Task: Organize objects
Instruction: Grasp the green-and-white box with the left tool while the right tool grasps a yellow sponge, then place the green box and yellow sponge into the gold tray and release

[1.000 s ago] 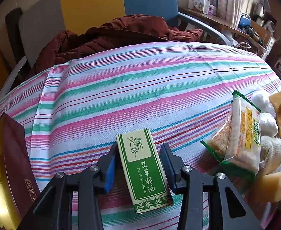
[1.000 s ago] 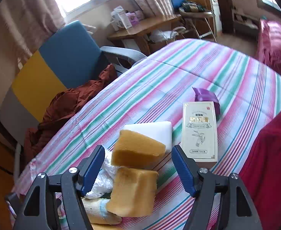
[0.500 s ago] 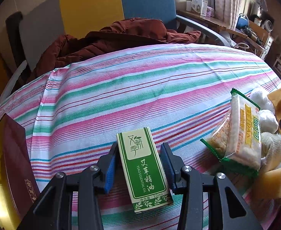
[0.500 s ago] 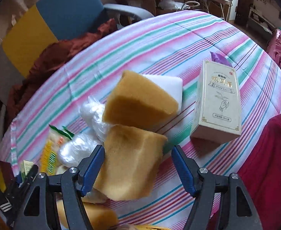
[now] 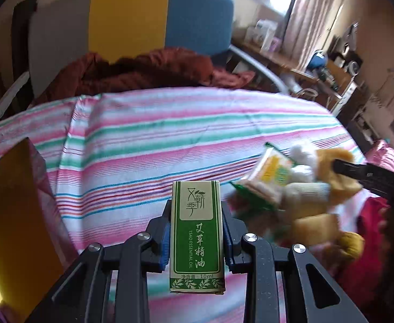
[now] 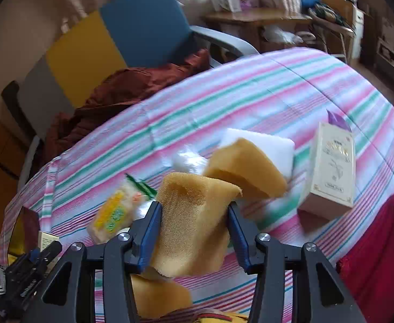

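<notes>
left gripper (image 5: 195,238) clenched on green box (image 5: 195,235); right gripper (image 6: 194,232) squeezing yellow sponge (image 6: 194,220). best lifted clear of the pile, gently, without dragging neighbours.

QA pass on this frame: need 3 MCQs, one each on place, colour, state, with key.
1. Where does the cream box stand?
A. right of the white sponge
B. on the chair
C. in a hand-held gripper

2. Main colour of the essential oil box?
A. purple
B. green
C. red

3. State of the right hand-held gripper?
A. open, empty
B. shut on the yellow sponge
C. shut on the snack packet

Key: 1 A, it stands on the striped cloth beside that sponge; 2 B, green front panel; 3 B, both pads press the sponge's sides.
</notes>
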{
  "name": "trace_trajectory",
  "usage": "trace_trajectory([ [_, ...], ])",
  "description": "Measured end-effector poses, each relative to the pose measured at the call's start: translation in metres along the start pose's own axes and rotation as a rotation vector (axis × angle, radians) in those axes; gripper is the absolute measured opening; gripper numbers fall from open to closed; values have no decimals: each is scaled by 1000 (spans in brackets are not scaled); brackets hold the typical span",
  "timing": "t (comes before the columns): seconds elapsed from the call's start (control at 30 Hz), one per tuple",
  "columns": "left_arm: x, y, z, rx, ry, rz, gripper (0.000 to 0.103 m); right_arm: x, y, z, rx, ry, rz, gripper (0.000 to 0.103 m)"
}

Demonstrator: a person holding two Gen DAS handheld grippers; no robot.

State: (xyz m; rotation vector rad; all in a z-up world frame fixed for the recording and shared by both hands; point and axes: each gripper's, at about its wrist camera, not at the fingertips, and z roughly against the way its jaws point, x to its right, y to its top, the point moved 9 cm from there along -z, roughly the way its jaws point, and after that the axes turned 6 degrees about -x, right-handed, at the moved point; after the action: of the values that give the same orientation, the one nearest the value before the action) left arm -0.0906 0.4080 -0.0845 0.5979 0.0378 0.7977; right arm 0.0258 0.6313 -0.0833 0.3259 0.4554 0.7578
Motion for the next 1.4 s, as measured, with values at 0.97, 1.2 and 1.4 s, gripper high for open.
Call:
trace_trajectory([
  [0.97, -230, -146, 173, 174, 193, 429, 31, -314, -122, 21, -90, 333, 614, 49],
  [1.2, -245, -160, 167, 164, 144, 493, 31, -373, -137, -19, -170, 326, 697, 49],
  [1.4, -225, -148, 138, 113, 100, 436, 31, -414, -123, -50, -162, 264, 753, 49],
])
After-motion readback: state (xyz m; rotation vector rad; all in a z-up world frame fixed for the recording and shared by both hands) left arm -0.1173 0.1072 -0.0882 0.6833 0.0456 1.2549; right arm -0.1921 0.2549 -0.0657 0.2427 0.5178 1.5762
